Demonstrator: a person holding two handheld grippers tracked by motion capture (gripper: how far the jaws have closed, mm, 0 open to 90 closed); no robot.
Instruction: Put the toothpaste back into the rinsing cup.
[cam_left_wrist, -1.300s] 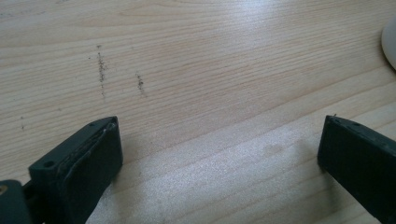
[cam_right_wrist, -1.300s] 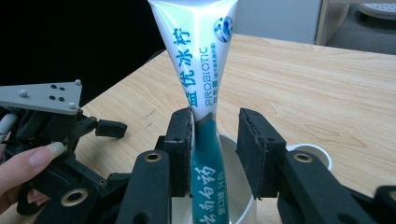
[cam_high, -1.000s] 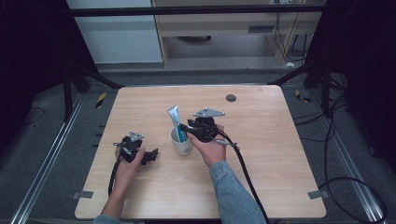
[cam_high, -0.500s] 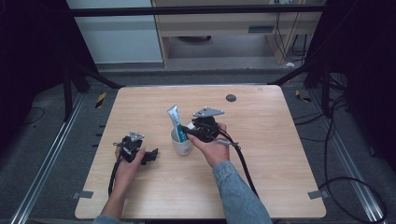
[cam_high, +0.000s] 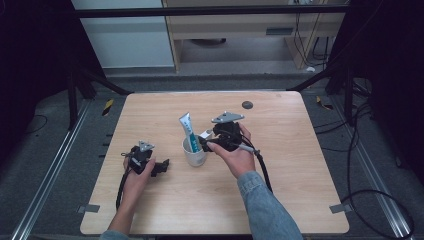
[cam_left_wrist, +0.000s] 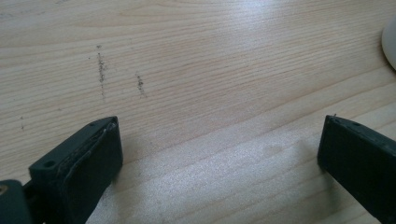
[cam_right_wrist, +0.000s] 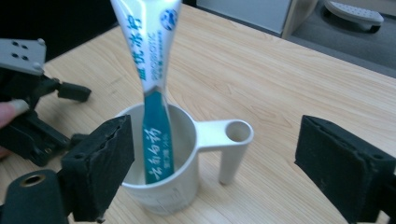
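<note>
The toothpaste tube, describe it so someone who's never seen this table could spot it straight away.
Near the middle of the wooden table stands a white cup with a side handle. The toothpaste tube stands in it, leaning, flat crimped end up: white at the top, teal lower down, the tallest thing there.

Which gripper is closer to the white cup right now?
Right. The right gripper is right beside the cup, jaws open toward it. The left gripper rests on the table farther off, to the cup's left.
</note>
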